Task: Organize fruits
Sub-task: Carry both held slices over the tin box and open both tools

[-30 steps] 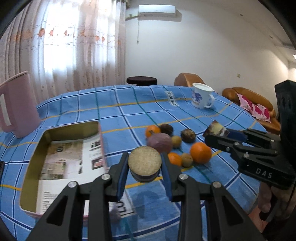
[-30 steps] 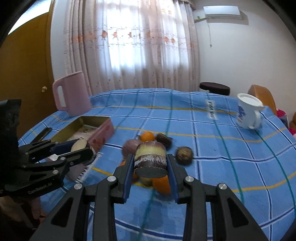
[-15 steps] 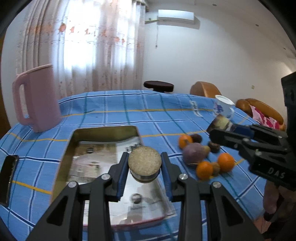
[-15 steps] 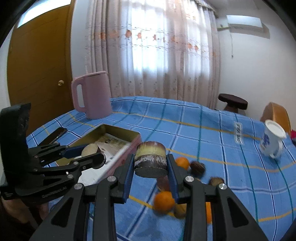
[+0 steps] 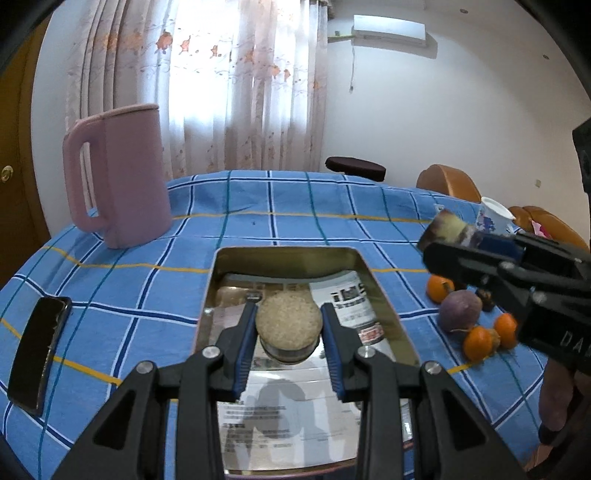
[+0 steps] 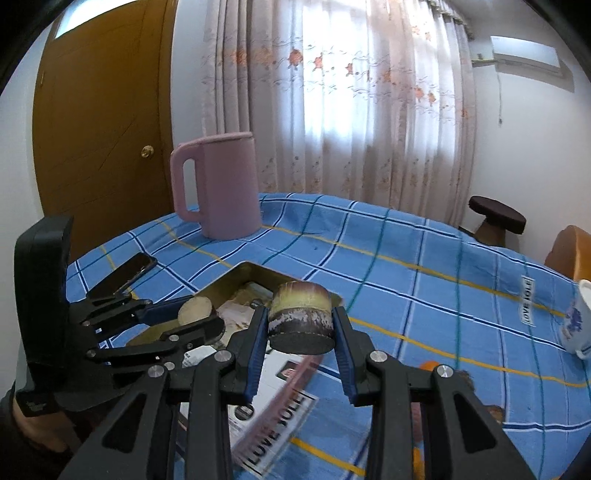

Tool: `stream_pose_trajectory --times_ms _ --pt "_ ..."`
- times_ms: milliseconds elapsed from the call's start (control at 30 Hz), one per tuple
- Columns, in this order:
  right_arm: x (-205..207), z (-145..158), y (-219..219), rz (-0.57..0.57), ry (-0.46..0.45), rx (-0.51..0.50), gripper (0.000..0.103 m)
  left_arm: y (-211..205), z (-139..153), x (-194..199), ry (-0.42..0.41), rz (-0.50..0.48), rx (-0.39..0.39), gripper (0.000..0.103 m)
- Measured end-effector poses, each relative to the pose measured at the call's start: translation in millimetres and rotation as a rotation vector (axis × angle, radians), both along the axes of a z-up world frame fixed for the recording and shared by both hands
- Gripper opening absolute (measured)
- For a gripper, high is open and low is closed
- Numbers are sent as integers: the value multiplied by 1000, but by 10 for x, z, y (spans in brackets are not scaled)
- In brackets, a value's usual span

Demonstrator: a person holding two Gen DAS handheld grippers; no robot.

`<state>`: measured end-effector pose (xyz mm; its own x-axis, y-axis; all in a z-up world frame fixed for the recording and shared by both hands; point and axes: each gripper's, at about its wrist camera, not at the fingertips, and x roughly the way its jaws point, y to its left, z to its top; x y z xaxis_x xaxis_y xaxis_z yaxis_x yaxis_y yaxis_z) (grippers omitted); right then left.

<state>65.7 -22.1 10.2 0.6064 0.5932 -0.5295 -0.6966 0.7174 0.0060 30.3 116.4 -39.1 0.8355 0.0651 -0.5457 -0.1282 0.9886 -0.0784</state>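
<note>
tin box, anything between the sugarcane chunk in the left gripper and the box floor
Nothing visible does. The left gripper holds its sugarcane piece over the open tin box, whose floor shows only printed paper beneath it.

White walls; air conditioner (image 5: 389, 30) high on far wall. Daylit flowered curtain (image 6: 343, 99) covers window. Brown door (image 6: 107, 122) at left.

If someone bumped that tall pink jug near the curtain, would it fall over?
Maybe. The pink jug stands tall and narrow on the soft blue tablecloth, so a push near its top could tip it. Its bottom looks flat, so it probably would not roll away. I cannot tell whether it is full.
</note>
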Motion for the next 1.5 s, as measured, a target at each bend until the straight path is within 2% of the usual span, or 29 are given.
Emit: stream_pose_trajectory --times_ms 300,1167,1267,1300,1367,1433,1500 --pt "86 -214 320 28 34 -46 36 171 -51 15 19 23 -10 35" --pt "166 -573 614 46 107 -131 36 324 -124 152 67 35 -7 36" --pt "182 -589 617 40 109 -134 38 319 -115 124 61 44 -2 36" --pt "174 -580 609 35 104 -134 42 321 -107 107 59 46 -4 37" --pt "150 -542 572 23 88 -124 46 326 -77 56 47 49 -16 42" --pt "121 -476 491 15 76 -99 47 314 -20 -11 20 71 -5 61" --pt "86 -393 360 0 60 -72 51 272 57 -85 -13 63 -6 72"
